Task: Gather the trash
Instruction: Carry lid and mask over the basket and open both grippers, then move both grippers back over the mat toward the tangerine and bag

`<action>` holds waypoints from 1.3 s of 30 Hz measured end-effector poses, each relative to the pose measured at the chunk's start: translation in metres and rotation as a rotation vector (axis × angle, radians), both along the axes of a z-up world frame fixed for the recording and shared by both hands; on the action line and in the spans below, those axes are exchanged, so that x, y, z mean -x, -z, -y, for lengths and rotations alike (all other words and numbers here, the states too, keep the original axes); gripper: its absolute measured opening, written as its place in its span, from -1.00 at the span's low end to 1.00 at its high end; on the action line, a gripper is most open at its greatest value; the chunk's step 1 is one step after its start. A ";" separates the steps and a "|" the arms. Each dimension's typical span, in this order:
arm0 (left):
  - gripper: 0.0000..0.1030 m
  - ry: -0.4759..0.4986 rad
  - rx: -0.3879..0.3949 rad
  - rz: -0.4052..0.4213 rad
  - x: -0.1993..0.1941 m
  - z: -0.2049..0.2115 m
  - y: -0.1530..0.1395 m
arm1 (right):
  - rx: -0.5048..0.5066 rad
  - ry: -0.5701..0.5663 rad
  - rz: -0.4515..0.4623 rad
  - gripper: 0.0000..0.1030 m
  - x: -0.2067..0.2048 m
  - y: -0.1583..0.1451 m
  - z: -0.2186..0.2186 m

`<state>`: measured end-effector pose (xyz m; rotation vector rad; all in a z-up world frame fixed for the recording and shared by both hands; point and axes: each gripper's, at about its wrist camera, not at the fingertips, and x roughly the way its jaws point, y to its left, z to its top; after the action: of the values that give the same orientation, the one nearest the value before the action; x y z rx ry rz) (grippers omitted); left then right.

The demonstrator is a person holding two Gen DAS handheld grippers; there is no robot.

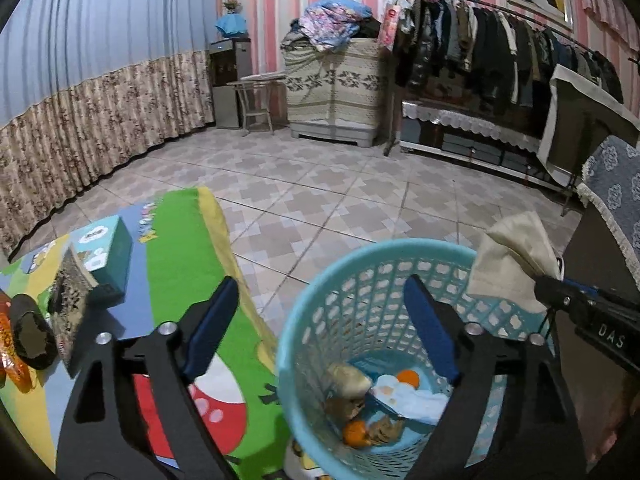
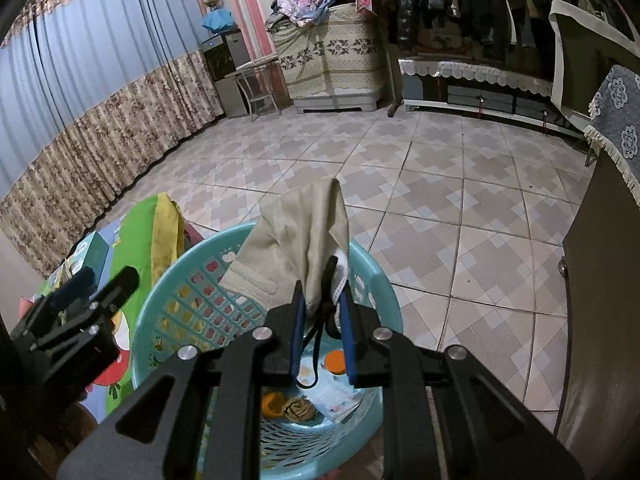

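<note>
A light blue plastic basket (image 1: pixel 316 292) stands on the floor beside a colourful mat; it also shows in the right wrist view (image 2: pixel 168 292). Inside lie orange peel (image 1: pixel 354 434), crumpled paper and a wrapper. My right gripper (image 2: pixel 322 300) is shut on a beige face mask (image 2: pixel 300 236) with black ear loops and holds it above the basket. The mask also shows in the left wrist view (image 1: pixel 514 256). My left gripper (image 1: pixel 320 300) is open and empty, its fingers straddling the basket's near left rim.
The mat (image 1: pixel 180 240) holds a teal box (image 1: pixel 106 248), a dark brush-like item (image 1: pixel 70 292) and an orange wrapper (image 1: pixel 10 356) at the left. A dark cabinet (image 2: pixel 604 300) stands right of the basket. Tiled floor (image 1: pixel 320 184) stretches toward a clothes rack (image 1: pixel 500 48).
</note>
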<state>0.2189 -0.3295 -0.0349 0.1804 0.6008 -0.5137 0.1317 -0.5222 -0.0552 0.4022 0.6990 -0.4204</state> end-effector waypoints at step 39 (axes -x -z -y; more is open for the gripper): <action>0.89 -0.271 0.044 0.044 0.003 -0.187 -0.024 | 0.089 -0.127 -0.056 0.62 -0.042 0.004 -0.074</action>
<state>0.2159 -0.1429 -0.0108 0.0669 0.5605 -0.2593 0.1733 -0.4482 -0.0590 0.2608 0.7530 -0.3421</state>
